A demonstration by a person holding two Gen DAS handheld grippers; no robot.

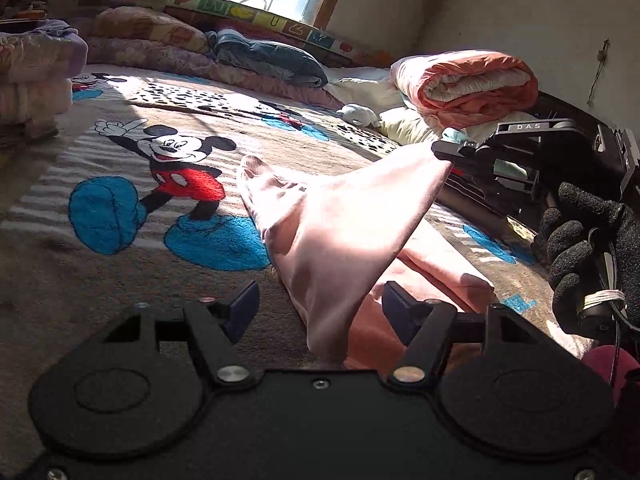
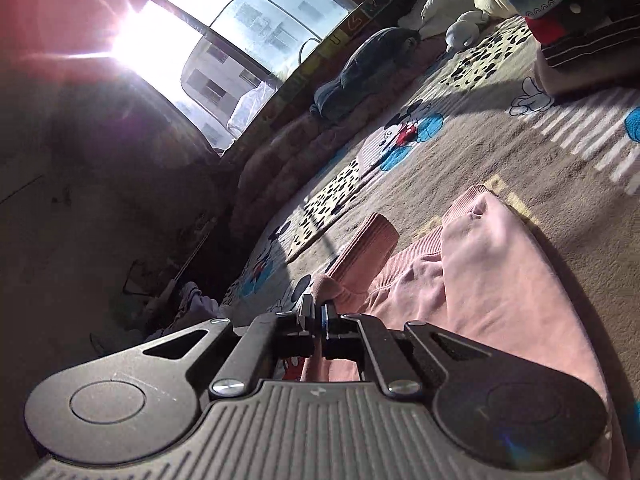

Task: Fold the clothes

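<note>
A pale pink garment lies on the Mickey Mouse blanket. One part of it is pulled up into a taut peak toward the right. My right gripper holds that peak, seen from the left wrist view at the right with a black-gloved hand behind it. In the right wrist view my right gripper is shut on a fold of the pink garment, whose ribbed cuff sticks up beyond the fingers. My left gripper stands open low over the garment, its fingers either side of the raised cloth without pinching it.
A rolled orange and white quilt lies at the back right. A dark blue garment and pillows line the window side. Folded bedding is stacked at the left. A bright window glares in the right wrist view.
</note>
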